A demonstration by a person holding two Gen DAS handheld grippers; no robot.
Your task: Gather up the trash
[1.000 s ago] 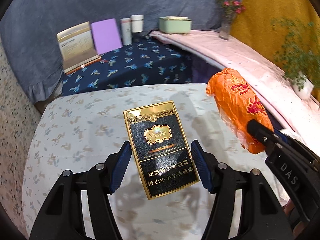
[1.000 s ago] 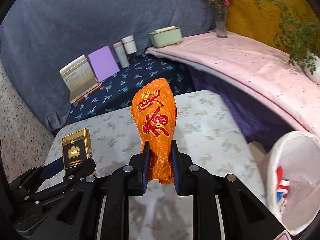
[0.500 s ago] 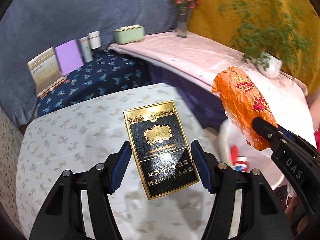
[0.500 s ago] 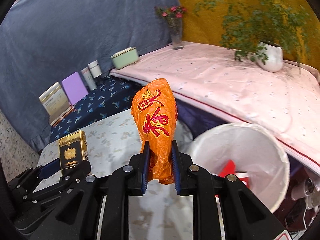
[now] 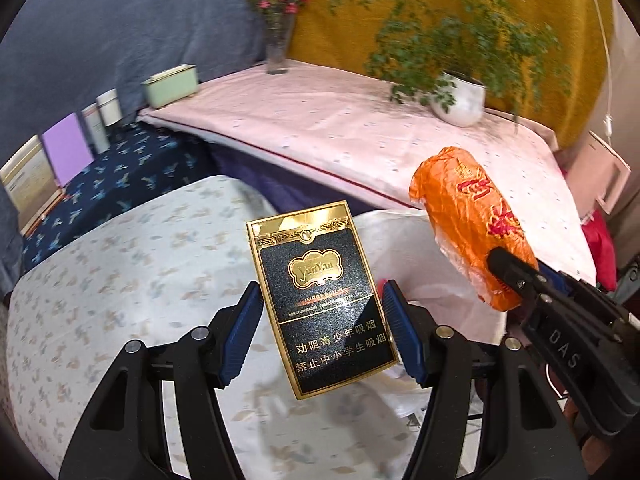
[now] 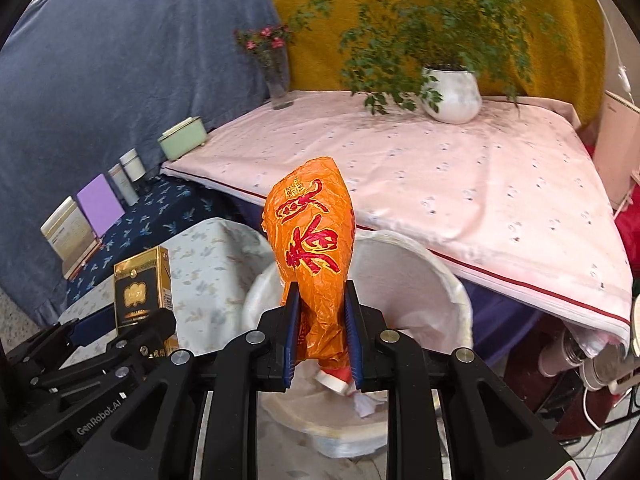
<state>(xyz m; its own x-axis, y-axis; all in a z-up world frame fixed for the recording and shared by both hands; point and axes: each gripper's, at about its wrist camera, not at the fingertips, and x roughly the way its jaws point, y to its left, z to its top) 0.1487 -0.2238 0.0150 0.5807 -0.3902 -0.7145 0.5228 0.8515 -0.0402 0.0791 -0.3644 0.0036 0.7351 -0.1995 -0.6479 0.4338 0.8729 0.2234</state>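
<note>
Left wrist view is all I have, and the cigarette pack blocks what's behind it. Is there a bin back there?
Observer: Yes. The right wrist view shows a white-lined bin standing open beside the table.
Operator: Anything in it?
Observer: A red-and-white item and some crumpled paper lie at the bottom.
Operator: Is the other gripper properly on the wrapper?
Observer: Both pads of the right gripper press on the lower end of the orange wrapper, which sits in front of the bin's mouth.

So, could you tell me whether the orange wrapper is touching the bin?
Apart. The right wrist view shows the wrapper held up in the right gripper, above the bin.
</note>
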